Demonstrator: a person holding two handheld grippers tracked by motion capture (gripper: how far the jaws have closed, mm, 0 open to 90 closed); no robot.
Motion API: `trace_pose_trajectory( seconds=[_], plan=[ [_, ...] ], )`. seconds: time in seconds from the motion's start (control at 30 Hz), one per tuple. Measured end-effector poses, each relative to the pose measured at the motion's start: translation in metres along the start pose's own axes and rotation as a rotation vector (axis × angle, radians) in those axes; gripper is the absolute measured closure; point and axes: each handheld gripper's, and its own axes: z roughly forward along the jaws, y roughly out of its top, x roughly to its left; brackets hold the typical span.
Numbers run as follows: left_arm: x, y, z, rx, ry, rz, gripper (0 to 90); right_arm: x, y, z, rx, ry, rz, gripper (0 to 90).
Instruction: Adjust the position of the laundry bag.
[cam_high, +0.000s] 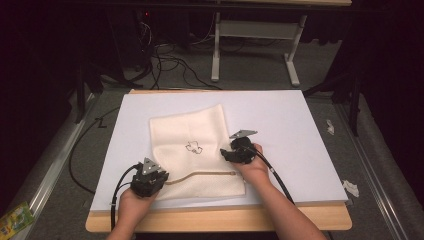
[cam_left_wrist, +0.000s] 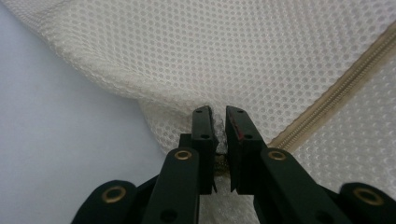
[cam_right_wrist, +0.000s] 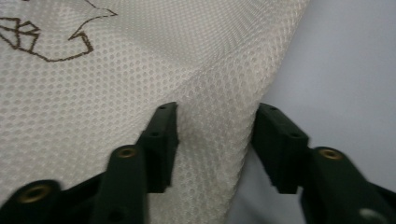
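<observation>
A cream mesh bag (cam_high: 192, 150) with a dark embroidered motif (cam_high: 193, 147) and a zipper (cam_high: 200, 175) lies on the white board (cam_high: 280, 125). My left gripper (cam_high: 161, 176) holds the bag's near left corner, its jaws shut on a pinch of mesh (cam_left_wrist: 219, 135) beside the zipper (cam_left_wrist: 336, 95). My right gripper (cam_high: 226, 152) is at the bag's right edge, open, and its two jaws straddle a raised fold of mesh (cam_right_wrist: 219, 121). The motif (cam_right_wrist: 42, 39) shows at the upper left of the right gripper view.
The white board rests on a wooden tabletop (cam_high: 225, 220). Cables (cam_high: 170, 62) and a white table frame (cam_high: 255, 30) stand on the floor beyond. Crumpled paper bits (cam_high: 351, 187) lie at the right, and a green packet (cam_high: 15, 220) at the lower left.
</observation>
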Motion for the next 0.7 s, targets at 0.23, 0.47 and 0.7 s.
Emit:
trace_pose_trajectory(
  seconds=[0.23, 0.47, 0.7],
  plan=[
    [0.005, 0.001, -0.003, -0.021, 0.015, -0.046, 82.4, 0.006, -0.005, -0.006, -0.005, -0.021, -0.082, 86.5],
    [-0.010, 0.018, 0.013, -0.063, -0.016, -0.079, 82.4, -0.020, -0.017, -0.025, 0.001, -0.074, -0.066, 86.3],
    [-0.044, 0.039, 0.039, -0.078, -0.094, -0.047, 82.1, -0.070, -0.039, -0.053, -0.014, -0.135, 0.015, 86.4]
  ],
)
